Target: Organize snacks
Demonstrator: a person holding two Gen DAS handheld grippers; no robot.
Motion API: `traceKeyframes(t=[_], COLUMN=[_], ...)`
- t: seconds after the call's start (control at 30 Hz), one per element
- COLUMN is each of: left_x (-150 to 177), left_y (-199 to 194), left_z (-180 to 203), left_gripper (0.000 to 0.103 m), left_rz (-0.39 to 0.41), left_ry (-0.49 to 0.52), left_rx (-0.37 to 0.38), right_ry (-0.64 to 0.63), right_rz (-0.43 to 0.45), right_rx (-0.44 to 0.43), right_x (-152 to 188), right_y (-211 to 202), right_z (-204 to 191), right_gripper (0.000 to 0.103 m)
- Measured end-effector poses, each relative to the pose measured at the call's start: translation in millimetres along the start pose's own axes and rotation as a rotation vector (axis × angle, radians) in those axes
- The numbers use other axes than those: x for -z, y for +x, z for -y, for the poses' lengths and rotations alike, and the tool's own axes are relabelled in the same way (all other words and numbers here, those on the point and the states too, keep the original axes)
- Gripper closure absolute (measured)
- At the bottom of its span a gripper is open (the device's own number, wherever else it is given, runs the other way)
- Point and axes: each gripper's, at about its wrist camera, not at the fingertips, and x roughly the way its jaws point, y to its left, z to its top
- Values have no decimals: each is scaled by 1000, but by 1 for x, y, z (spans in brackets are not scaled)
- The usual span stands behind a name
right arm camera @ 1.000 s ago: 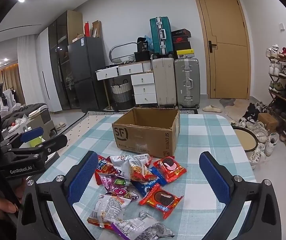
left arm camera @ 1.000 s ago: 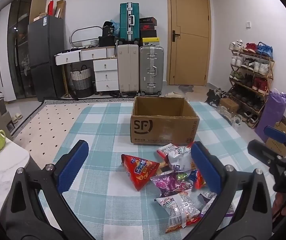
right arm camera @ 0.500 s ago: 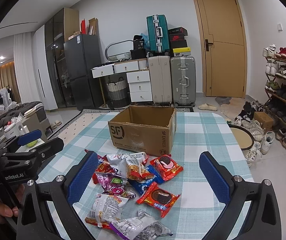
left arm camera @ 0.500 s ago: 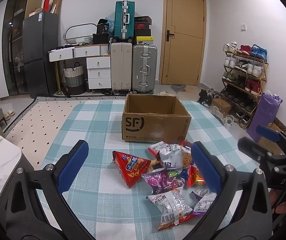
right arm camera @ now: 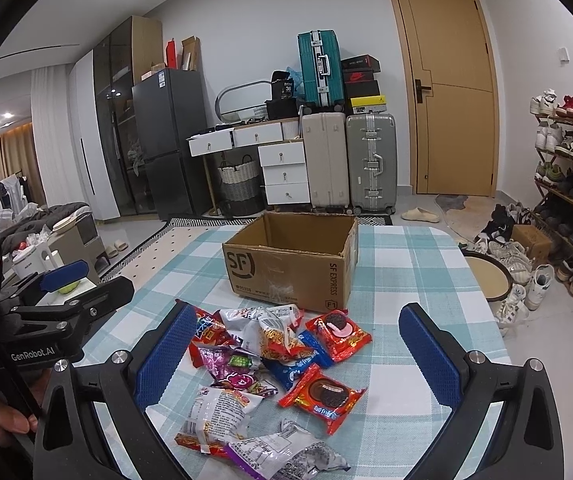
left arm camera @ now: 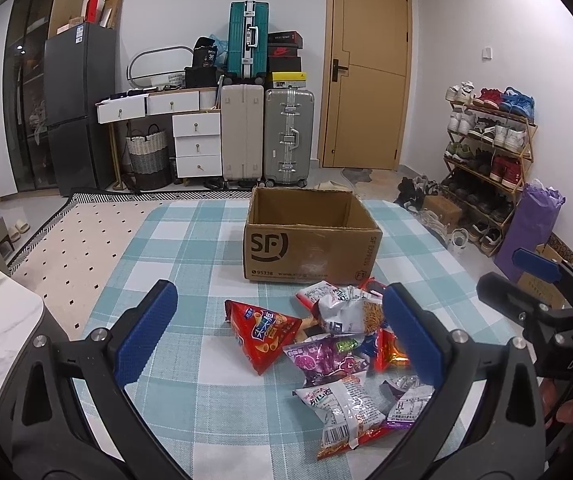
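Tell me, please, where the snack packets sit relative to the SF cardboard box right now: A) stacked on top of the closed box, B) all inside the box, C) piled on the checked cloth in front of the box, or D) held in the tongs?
C: the snack packets lie heaped on the checked cloth before the open box, with both tongs open and holding nothing.

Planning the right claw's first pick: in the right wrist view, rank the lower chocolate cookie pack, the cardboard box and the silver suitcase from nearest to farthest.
1. Lower chocolate cookie pack, between the open right claw's fingers.
2. Cardboard box, mid-table behind the snacks.
3. Silver suitcase, against the far wall.
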Motion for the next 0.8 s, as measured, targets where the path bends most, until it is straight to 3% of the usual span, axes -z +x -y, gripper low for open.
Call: traceKeyframes(t=[0.8], left_x=[5], left_y=[-3], left_z=[-4], left_gripper=[1], left_rz=[-13], left_ry=[-8], left_rx=[-14], right_ry=[-2], right_rz=[-1], right_rx=[0], right_x=[0], right_y=[0], right_z=[0], right_gripper=[0])
